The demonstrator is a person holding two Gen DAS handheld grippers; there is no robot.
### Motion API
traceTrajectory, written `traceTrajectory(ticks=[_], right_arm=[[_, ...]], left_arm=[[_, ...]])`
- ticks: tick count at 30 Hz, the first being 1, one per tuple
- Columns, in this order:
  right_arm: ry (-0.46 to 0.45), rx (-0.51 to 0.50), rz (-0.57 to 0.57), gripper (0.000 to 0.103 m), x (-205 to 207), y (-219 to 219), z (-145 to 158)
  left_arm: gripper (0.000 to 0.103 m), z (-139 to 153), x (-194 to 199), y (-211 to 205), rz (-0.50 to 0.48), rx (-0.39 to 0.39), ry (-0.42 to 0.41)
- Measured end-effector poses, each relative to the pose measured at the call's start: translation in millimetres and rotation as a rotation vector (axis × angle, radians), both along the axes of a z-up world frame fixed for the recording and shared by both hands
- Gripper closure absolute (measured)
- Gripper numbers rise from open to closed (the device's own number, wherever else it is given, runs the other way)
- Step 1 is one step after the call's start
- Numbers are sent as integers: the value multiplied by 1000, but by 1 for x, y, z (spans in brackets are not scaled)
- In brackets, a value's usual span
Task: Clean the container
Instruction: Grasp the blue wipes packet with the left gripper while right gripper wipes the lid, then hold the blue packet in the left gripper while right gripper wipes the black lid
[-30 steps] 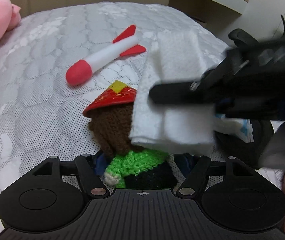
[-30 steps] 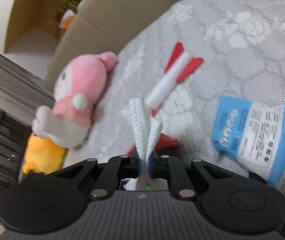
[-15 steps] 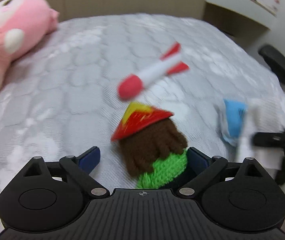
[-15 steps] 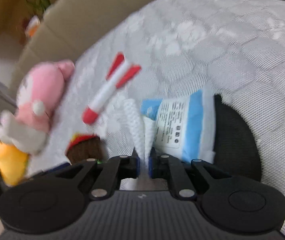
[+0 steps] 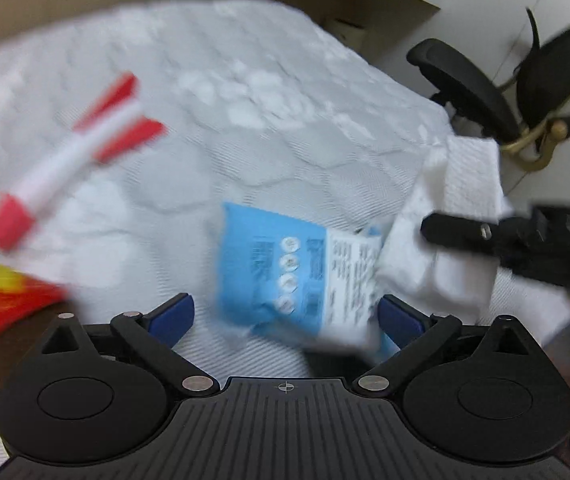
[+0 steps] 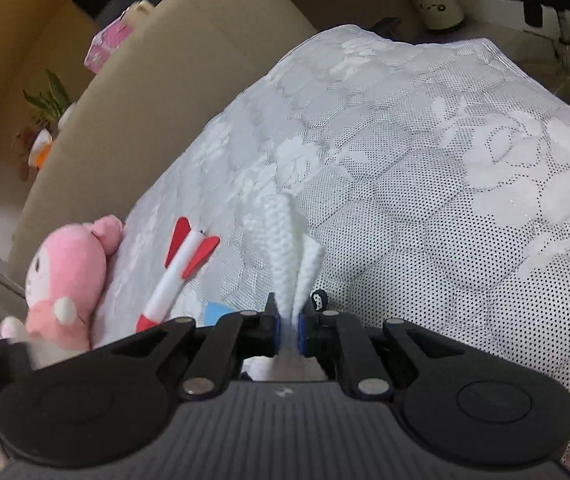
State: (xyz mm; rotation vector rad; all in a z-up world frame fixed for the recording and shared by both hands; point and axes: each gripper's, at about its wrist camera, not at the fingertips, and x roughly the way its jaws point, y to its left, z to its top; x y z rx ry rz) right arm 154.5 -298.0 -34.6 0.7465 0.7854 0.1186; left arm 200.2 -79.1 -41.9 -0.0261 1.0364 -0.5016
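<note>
My left gripper [image 5: 287,312] has its jaws opening wide over the bed. A blue and white wipes pack [image 5: 297,272] shows between its blue pads [image 5: 173,316], and they do not press on it. A dark shape [image 5: 325,356] under the pack is mostly hidden. My right gripper [image 6: 289,322] is shut on a folded white cloth [image 6: 289,248] that sticks up past its fingertips. In the left wrist view the cloth [image 5: 457,200] hangs to the right of the pack, with the right gripper [image 5: 465,232] clamped across it.
A red and white toy rocket [image 5: 73,172] lies on the quilted white bed cover [image 5: 269,92]. The red hat of a crochet doll [image 5: 5,304] is at the left edge. A pink plush [image 6: 69,276] lies near the headboard. A black office chair [image 5: 469,84] stands beside the bed.
The left jaws have widened and let the crochet doll go. The left view swung right from the doll to the wipes pack. The right gripper moved right with the cloth.
</note>
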Motion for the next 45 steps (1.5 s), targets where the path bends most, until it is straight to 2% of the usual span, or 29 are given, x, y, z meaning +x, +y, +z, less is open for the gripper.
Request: traceTrajectory(ticks=[4,5,6,9,12,14,16,18,19,21,22,25,29,32,36,38,41,42,45], right_arm=[[8,-7,7,92,1,1,-2],[3,-10,16,92,-1,2,-1],[-4,-13,25,92,-3,4,0],[-23,-32,50,92,-5,12,4],[-21,-31,78,92,-5,22,5],[-7,27,105,92,-5,28,4],[-3,152,165,92,-3,38,4],[-1,276,237,92,0,53,2],[10,294,268,92,3,62,0],[39,284,315,92,8,81,-6],[58,248,325,92,10,89,-9],[93,62,315,94,10,103,-16],[83,-18,279,94,6,92,-14],[126,-55,231,94,6,78,-22],[141,13,198,94,7,64,-27],[104,37,207,94,6,65,-18],[60,128,259,94,14,77,-9],[56,121,272,94,19,83,-8],[57,1,299,94,32,105,-9]], left_arm=[[4,-10,5,2,72,-34,19],[15,-8,1,8,84,-38,16],[17,-5,-3,15,92,-43,13],[18,7,-22,41,114,26,-9],[17,12,-44,72,145,4,13],[16,13,-57,88,160,-26,20],[16,5,-64,96,168,-56,2],[9,1,-66,96,153,-82,-10],[8,0,-67,91,129,-71,-23],[7,0,-68,79,65,-25,-56],[7,-3,-69,73,31,14,-68],[6,-8,-71,67,-20,82,-93],[6,-3,-66,82,15,35,-67],[5,0,-59,96,69,7,-43],[3,-4,-53,102,66,-83,26],[2,-7,-55,93,47,-39,19],[0,-11,-58,78,22,21,-27],[0,-12,-58,74,26,36,-43],[0,-14,-62,70,27,68,-96]])
